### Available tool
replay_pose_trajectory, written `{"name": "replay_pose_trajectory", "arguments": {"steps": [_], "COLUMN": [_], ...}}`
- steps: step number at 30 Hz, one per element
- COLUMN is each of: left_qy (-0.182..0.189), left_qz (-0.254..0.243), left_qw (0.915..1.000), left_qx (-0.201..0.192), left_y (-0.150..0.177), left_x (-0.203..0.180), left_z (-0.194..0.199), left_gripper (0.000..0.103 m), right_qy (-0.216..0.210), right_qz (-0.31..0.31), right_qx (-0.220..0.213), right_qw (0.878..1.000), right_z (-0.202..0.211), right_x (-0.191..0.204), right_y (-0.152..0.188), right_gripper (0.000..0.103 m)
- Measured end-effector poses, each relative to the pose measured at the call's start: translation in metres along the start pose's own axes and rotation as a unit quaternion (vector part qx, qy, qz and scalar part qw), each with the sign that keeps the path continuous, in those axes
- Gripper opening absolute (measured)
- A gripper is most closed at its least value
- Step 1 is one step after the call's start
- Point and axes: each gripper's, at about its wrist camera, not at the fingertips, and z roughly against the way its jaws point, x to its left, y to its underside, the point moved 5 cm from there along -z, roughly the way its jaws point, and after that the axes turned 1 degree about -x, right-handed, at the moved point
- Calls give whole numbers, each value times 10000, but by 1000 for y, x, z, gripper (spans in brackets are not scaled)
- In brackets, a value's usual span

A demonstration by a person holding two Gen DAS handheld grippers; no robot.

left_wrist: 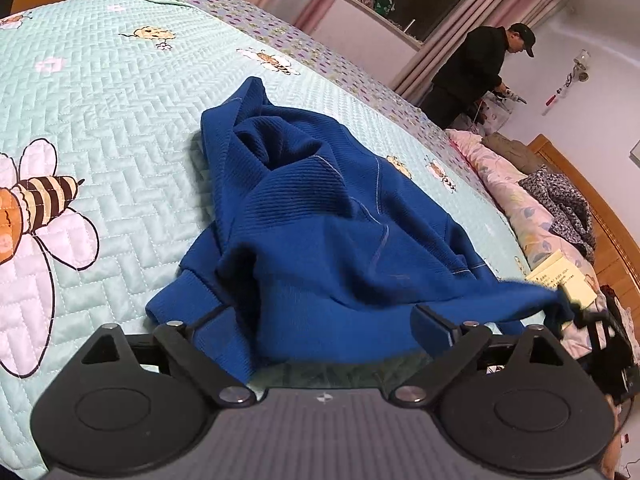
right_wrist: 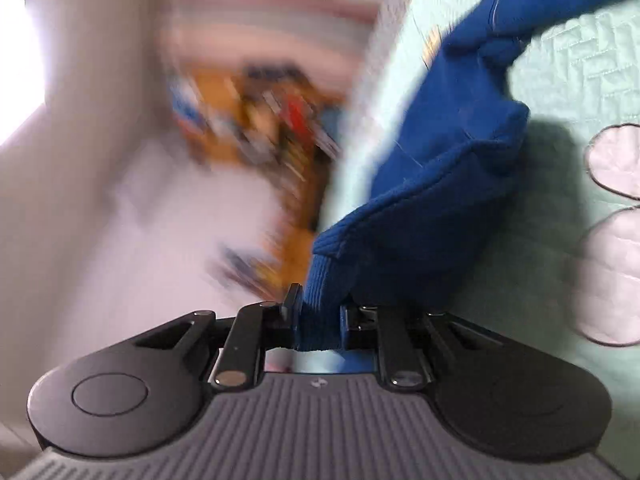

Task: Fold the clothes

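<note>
A blue knit sweater (left_wrist: 320, 220) lies crumpled on a mint quilt with bee prints (left_wrist: 120, 100). My left gripper (left_wrist: 320, 328) stands open at the sweater's near edge, its fingers wide apart with fabric draped loosely between them. A ribbed hem lies by its left finger (left_wrist: 208, 320). At the far right, a strip of the sweater is stretched toward my right gripper (left_wrist: 568, 304), which is blurred there. In the right wrist view, my right gripper (right_wrist: 318, 320) is shut on a ribbed edge of the sweater (right_wrist: 440, 184), lifted above the quilt (right_wrist: 580, 80).
A person in black (left_wrist: 476, 68) stands by the curtained window beyond the bed. A pink duvet (left_wrist: 516, 200), a dark floral garment (left_wrist: 564, 204) and a yellow paper (left_wrist: 560, 276) lie along the wooden headboard (left_wrist: 600, 216). The right wrist view's background is motion-blurred.
</note>
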Motion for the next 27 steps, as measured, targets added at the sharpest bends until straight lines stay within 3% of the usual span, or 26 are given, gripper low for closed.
{"name": "replay_pose_trajectory", "arguments": {"steps": [6, 12, 16, 20, 21, 25, 27], "left_qy": [16, -227, -560, -570, -586, -539, -495], "left_qz": [-261, -358, -588, -960, -1114, -1552, -1684], "left_qw": [9996, 9990, 9966, 9937, 9920, 9864, 9845], "left_qx": [95, 123, -123, -98, -66, 102, 66], "left_y": [5, 11, 9, 8, 10, 15, 15], "left_x": [-9, -10, -4, -9, -12, -19, -23], "left_z": [-5, -16, -16, -31, -36, -56, -60], "left_gripper": [96, 98, 98, 97, 95, 74, 70], "right_qy": [906, 823, 906, 1188, 1236, 1373, 1476], "right_qz": [-536, -796, -533, -93, -18, 298, 448], "right_qx": [-608, -651, -583, -548, -539, -478, -427], "right_qw": [9926, 9913, 9928, 9914, 9909, 9889, 9871], "right_z": [12, 21, 37, 45, 46, 50, 49], "right_x": [-41, -59, -54, -50, -50, -47, -44], "right_y": [-37, -19, -16, -5, -4, 3, 5], "right_gripper": [19, 20, 27, 40, 40, 48, 49]}}
